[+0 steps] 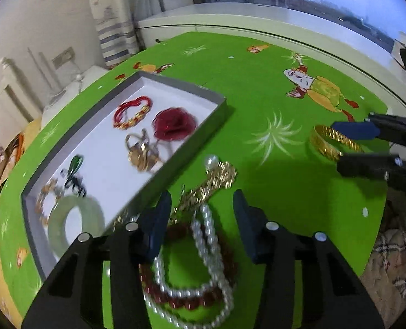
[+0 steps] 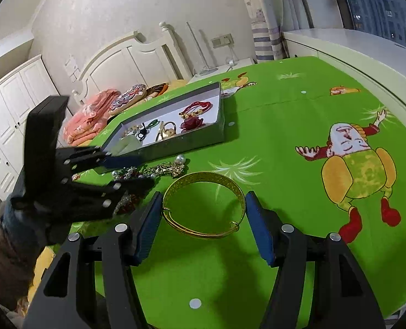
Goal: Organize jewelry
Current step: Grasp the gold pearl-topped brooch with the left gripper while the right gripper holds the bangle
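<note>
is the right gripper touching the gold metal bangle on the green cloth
Cannot tell. In the right wrist view the right gripper straddles the gold metal bangle, its blue pads looking flush with the rim, no clear gap or contact.

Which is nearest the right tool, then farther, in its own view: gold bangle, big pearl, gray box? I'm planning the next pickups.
1. Gold bangle: between the right tool's fingers.
2. Big pearl: beyond it, left.
3. Gray box: behind the pearl.
</note>
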A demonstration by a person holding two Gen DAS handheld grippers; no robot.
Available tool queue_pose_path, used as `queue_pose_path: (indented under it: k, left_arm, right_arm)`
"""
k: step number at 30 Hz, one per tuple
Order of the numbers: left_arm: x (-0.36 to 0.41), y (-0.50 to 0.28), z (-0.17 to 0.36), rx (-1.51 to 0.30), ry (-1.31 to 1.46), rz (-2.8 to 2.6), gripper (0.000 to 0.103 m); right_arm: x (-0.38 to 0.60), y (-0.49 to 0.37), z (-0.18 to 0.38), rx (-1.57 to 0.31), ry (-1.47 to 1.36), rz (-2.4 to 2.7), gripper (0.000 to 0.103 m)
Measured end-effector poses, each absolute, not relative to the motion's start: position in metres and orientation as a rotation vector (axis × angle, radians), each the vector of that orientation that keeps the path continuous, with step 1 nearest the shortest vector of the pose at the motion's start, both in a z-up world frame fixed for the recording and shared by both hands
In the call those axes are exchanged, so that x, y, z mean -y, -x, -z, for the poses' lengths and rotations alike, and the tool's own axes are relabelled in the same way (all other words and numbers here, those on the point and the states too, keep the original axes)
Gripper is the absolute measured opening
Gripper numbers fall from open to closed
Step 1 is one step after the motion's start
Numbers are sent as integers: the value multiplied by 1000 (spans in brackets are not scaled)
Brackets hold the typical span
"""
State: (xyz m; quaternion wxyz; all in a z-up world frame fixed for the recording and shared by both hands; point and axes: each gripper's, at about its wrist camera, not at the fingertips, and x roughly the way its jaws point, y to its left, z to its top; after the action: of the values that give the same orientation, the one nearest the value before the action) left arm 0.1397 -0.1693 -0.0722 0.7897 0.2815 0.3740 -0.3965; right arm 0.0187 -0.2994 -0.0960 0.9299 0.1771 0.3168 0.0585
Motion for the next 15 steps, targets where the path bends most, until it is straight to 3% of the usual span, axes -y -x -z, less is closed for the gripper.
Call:
queue_pose_path:
  k: [5,15]
  left_arm:
    - [188,-144,80,-830,-682,900,35]
    - [196,-144,87,-791,-780,927,28]
  right_arm:
    - [304,-18,98,-649,-380,-123,59]
    - [311,-13,100,-646,-403,-120,59]
